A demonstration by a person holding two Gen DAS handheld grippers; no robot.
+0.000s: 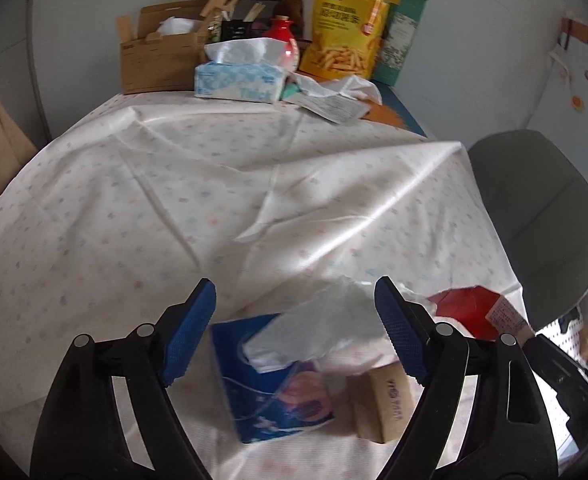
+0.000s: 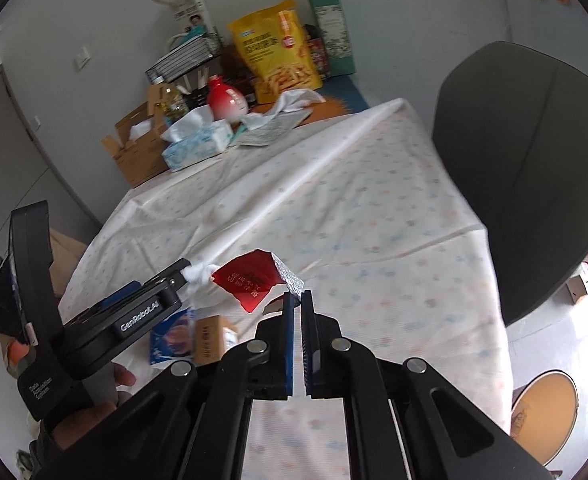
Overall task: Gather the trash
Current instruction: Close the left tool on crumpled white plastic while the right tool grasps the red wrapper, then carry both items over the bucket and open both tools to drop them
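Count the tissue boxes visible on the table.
2. A pale blue tissue box sits at the far end beside the cardboard box; a dark blue tissue box lies near, below the left gripper.

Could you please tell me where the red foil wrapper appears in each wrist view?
Left wrist view: the red foil wrapper lies lower right, just past the right-hand blue pad.
Right wrist view: it sits centre, just above the closed tool's tips.
Shared landmark: the yellow snack bag, at the table's far end.
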